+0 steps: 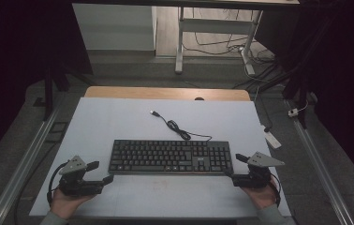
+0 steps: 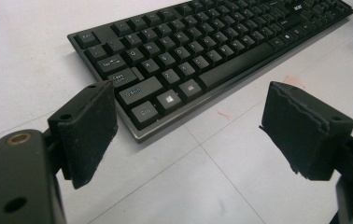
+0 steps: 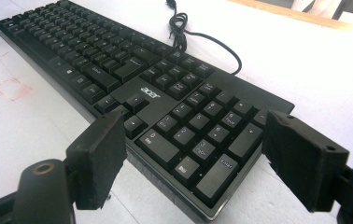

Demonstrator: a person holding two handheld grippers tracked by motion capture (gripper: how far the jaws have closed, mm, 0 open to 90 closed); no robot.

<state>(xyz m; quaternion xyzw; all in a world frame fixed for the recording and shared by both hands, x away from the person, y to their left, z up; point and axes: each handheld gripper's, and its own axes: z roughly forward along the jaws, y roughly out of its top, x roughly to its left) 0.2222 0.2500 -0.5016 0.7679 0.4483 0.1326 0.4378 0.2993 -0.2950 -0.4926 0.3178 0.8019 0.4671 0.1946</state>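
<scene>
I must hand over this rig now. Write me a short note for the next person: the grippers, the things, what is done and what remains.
Left hand-held gripper: open, empty, at the keyboard's left end.
Right hand-held gripper: open, empty, jaws either side of the keyboard's right front corner, not pressing.
The keyboard lies flat on the white table; its cable trails loose behind it, plug unconnected.
Done: both grippers in position.
Left: probably to close on both ends and move the keyboard.

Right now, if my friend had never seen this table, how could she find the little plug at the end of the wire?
Start at the white table top and find the black keyboard in its middle. A thin black cable leaves the keyboard's far edge, bunches into a small coil, then runs on. The plug is its loose metal tip, lying alone on bare white, farther from the person than anything else there.
</scene>
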